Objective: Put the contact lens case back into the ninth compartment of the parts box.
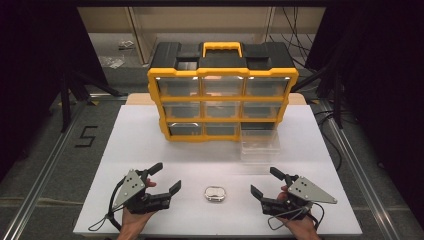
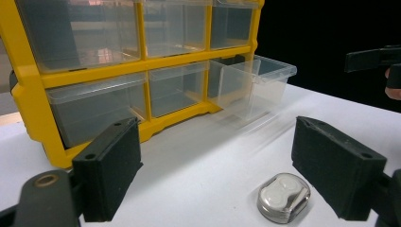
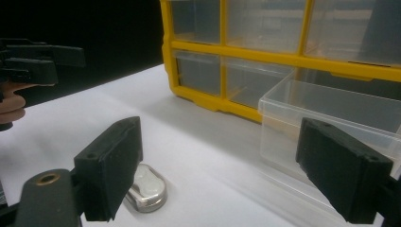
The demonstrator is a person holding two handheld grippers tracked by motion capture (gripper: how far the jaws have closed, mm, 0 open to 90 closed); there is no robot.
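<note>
So the small silver case (image 1: 215,194) is sitting flat on the white table (image 1: 150,145), right between your two grippers and touching neither. The pulled-out clear drawer (image 1: 260,142) is just beyond it, at the bottom-right slot of the yellow organizer (image 1: 222,97).

Left gripper (image 1: 166,178): jaws wide apart, nothing in them. Right gripper (image 1: 265,181): same, spread open and empty. In the left gripper view the case (image 2: 283,197) is low down, just inside the right-hand jaw. In the right gripper view it (image 3: 147,187) peeks out from behind the left-hand jaw.

Handling-wise, imo: looks like shiny metal w/ rounded edges, so prob rigid and light but slippery. It won't squash, but it may squirt out if you pinch on the curved corners. It's low and flat too, so your pads have to come down nearly to the tabletop to catch the sides.

I'd grab across the shorter width, on the straighter long sides, pads square to it, centred. Can't tell if the lid is latched, so don't lift by the top rim. The drawer is thin clear plastic, prob flexy, so go easy near its walls.
</note>
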